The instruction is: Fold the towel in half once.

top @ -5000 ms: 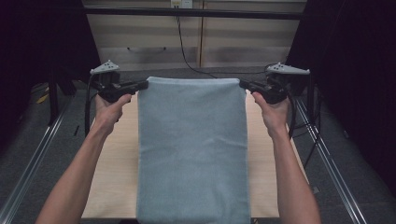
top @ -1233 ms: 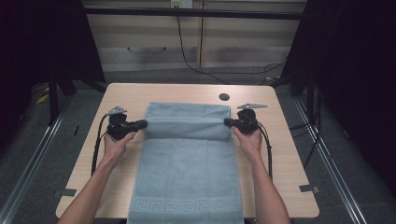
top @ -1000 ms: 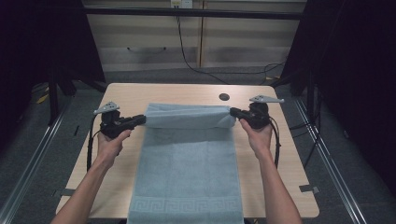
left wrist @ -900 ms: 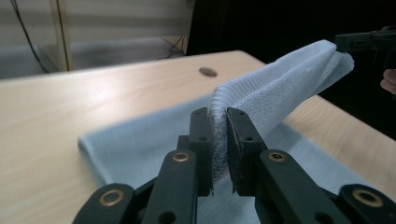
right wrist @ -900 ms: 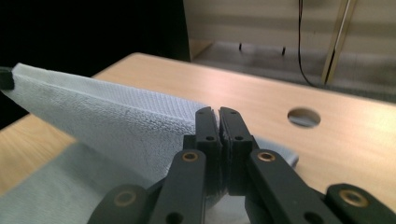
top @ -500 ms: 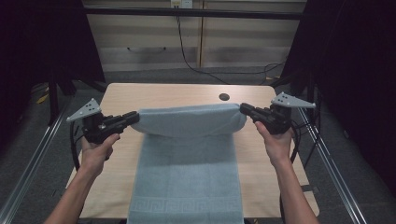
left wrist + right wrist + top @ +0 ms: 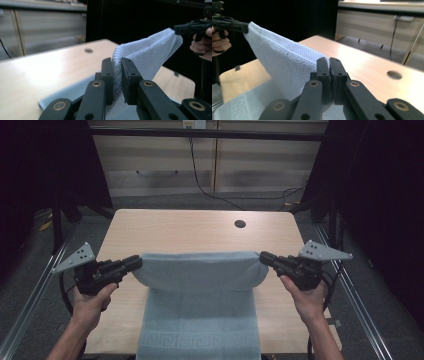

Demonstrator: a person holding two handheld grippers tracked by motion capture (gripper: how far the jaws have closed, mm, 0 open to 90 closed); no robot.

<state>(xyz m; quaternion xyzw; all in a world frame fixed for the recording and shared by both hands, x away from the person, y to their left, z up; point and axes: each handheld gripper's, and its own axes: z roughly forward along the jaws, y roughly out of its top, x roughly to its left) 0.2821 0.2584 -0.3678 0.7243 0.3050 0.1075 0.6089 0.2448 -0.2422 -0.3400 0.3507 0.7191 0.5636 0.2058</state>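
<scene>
— While the pale blue terry towel [image 7: 197, 270] hangs between them, what has each claw got hold of?
— The left claw [image 7: 134, 262] is pinched tight on the towel's left top corner; in the left gripper view the cloth [image 7: 140, 60] is squeezed between its jaws. The right claw [image 7: 265, 257] is clamped on the right top corner.
— Where does the towel sit on the light wooden desk [image 7: 190, 227]?
— Its upper edge is lifted off the desk, sagging slightly between the claws. The lower part, with a key-pattern border [image 7: 197, 339], lies flat at the near edge, midway between the sides.
— Anything else?
— A dark round hole [image 7: 240, 224] toward the far right corner.
</scene>
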